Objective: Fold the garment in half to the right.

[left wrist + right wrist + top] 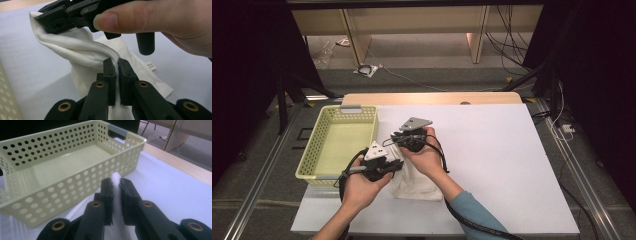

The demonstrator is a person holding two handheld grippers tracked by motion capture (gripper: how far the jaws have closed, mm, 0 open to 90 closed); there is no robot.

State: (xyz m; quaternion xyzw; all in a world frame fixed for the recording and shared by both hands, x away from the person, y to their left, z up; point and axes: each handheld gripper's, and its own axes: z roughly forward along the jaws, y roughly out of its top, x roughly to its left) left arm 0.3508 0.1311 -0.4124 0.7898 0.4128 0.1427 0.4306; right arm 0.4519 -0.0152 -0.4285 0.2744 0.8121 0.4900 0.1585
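Both grippers — left gripper (pixel 117 65), right gripper (pixel 115 182) — clamp the white cloth (pixel 82 53), lifted just beside the yellow basket (pixel 62 162).

We're looking at a lab or recording studio, not a home. Dark curtains (pixel 242 75) hang down the left and right edges of the high view, boxing in the work area. At centre sits a table (pixel 492 165) with a plain white top over a wooden board, flanked by metal rails (pixel 257 195) running along the floor on both sides. Upper right, a bundle of cables (pixel 507 35) drops down the back, and a power strip (pixel 568 128) lies at the right edge. Along the top, pale wooden furniture (pixel 412 20) stands on grey carpet (pixel 427 75).
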